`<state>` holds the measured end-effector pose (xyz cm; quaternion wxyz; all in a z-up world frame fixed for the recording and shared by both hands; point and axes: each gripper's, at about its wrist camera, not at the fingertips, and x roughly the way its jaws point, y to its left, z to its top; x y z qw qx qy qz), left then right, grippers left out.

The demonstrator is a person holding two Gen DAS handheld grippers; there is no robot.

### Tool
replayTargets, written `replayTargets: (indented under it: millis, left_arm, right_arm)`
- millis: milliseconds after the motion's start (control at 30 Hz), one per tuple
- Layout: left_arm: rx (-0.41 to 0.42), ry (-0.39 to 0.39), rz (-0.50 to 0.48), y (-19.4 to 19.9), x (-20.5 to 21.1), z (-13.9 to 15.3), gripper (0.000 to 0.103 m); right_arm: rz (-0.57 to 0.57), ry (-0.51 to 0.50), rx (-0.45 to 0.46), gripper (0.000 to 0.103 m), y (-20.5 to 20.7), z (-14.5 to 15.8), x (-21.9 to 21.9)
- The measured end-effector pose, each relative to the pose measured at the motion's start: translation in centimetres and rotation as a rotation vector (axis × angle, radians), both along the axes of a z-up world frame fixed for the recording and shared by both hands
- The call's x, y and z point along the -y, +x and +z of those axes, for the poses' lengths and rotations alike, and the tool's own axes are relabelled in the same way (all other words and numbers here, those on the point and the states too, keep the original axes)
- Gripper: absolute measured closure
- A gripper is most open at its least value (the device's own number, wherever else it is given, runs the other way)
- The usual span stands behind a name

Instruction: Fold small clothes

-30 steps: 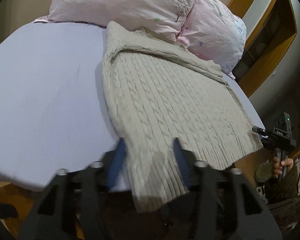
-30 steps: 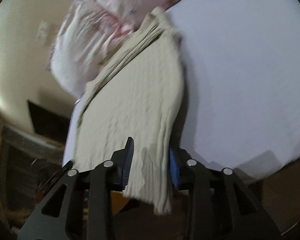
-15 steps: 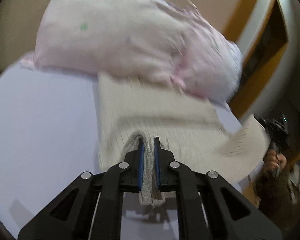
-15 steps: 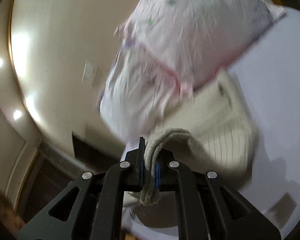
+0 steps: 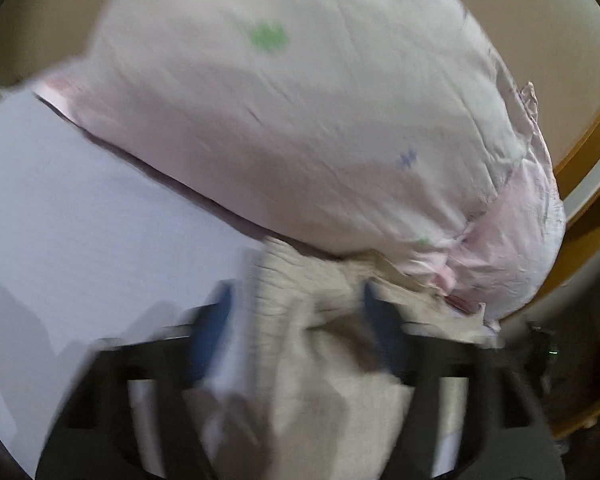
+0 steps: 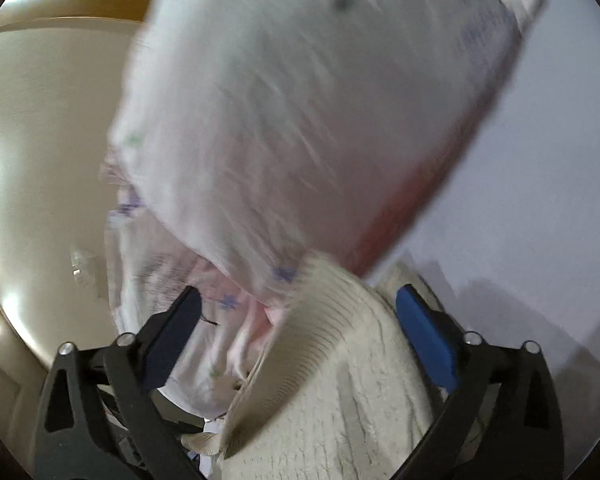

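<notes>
Nearest to each camera, the cream cable-knit sweater (image 6: pixel 340 380) lies bunched between spread fingers that do not pinch it. On the right gripper (image 6: pixel 300 316) the black finger and the blue-padded finger (image 6: pixel 424 332) stand wide apart, with the ribbed hem arching up between them; the garment's lower part is cut off by the frame. The left gripper (image 5: pixel 296 320) is heavily blurred, yet its blue pads sit clearly apart on either side of the sweater (image 5: pixel 300 304), whose folds there are hard to make out. Beyond, the garment's far end runs up against, and partly under, the pale pink flower-printed pillow (image 5: pixel 300 112), near the head of the bed with the lavender sheet (image 5: pixel 80 220). Behind the pillow (image 6: pixel 300 100), a beige wall (image 6: pixel 40 120) and orange wooden trim (image 5: pixel 588 152) show.
</notes>
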<state>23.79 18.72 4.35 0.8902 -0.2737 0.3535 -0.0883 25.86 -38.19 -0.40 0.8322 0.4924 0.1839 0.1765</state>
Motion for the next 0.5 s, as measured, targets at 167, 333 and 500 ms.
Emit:
replayTargets:
  millis: [167, 333, 500]
  left_arm:
    - [-0.047, -0.008, -0.105, -2.1, 0.3, -0.9, 0.03]
    - [-0.172, 0.013, -0.182, -1.7, 2.6, -3.8, 0.03]
    - [-0.177, 0.006, -0.175, -1.2, 3.3, -4.1, 0.031]
  right_arm:
    - [0.03, -0.053, 0.058, 0.004, -1.0, 1.5, 0.4]
    - [0.055, -0.087, 0.014, 0.004, -0.8, 1.3, -0.9]
    - [0.076, -0.094, 0.005, 0.004, -0.6, 1.0, -1.1]
